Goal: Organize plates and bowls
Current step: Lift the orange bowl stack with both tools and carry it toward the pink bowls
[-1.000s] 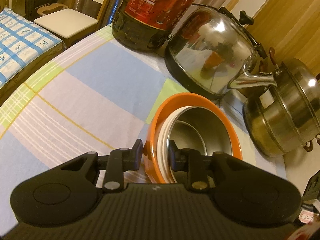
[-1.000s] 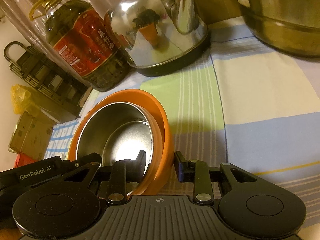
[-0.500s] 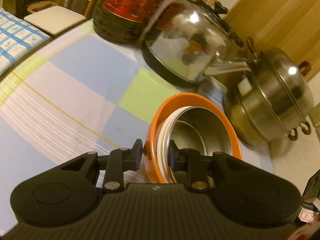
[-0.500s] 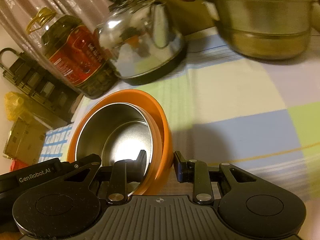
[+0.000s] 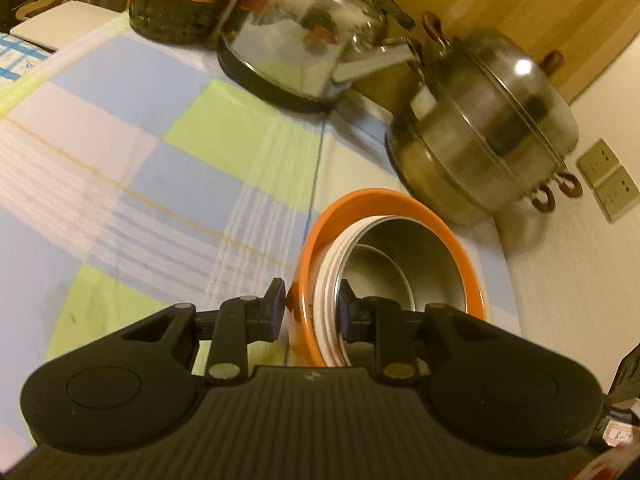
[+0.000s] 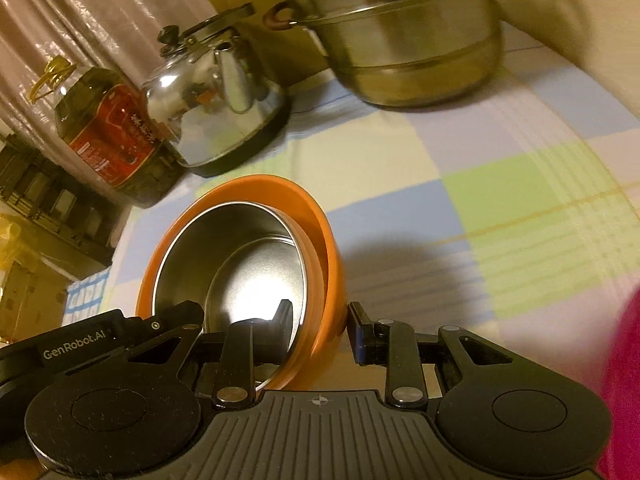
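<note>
A stack of nested bowls is held between both grippers above the checked tablecloth. The outer bowl is orange (image 5: 460,248), with a white bowl (image 5: 326,280) and a steel bowl (image 5: 424,252) inside it. My left gripper (image 5: 310,306) is shut on the stack's near rim, one finger outside and one inside. In the right wrist view my right gripper (image 6: 320,330) is shut on the opposite rim of the orange bowl (image 6: 320,216), with the steel bowl (image 6: 240,248) showing inside. The bowls are tilted.
A shiny steel kettle (image 5: 304,36), a steel steamer pot (image 5: 484,128) and a large oil bottle (image 6: 108,132) stand along the back of the table. The tablecloth (image 5: 120,152) is checked blue, green and white. Wall sockets (image 5: 608,180) are at right.
Both grippers have carried the bowl stack to the right along the table, from in front of the kettle toward the steamer pot. The grips have not changed.
</note>
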A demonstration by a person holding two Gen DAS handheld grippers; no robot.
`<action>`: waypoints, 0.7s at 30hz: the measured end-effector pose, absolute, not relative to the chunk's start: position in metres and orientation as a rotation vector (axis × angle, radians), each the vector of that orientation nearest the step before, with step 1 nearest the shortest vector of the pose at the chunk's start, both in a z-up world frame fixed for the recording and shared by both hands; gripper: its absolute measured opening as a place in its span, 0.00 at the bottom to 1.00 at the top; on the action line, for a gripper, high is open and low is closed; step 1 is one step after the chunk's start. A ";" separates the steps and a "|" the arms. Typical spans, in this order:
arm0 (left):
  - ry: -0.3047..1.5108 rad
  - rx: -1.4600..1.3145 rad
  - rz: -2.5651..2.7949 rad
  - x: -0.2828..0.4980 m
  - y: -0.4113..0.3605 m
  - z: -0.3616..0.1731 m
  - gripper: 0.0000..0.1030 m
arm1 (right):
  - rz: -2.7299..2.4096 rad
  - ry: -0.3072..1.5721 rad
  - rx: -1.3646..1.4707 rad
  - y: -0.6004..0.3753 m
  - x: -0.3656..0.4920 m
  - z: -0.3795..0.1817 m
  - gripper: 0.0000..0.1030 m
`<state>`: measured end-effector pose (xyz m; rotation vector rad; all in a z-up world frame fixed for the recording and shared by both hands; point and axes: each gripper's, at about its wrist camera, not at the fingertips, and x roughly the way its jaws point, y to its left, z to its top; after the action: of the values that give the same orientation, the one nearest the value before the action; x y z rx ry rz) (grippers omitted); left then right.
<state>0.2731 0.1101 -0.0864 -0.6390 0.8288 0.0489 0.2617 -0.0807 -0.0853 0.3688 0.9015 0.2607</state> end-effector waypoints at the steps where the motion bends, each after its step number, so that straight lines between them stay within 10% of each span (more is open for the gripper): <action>1: 0.834 -0.639 0.045 0.269 0.106 -0.087 0.23 | 0.254 0.905 0.370 -0.084 0.258 -0.085 0.29; 21: 0.922 -0.574 -0.015 0.171 0.046 -0.091 0.22 | 0.174 0.942 0.392 -0.132 0.141 -0.090 0.28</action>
<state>0.1715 0.0463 -0.0915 -0.5736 0.9218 -0.0146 0.1407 -0.1316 -0.0897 0.3921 0.9423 0.1737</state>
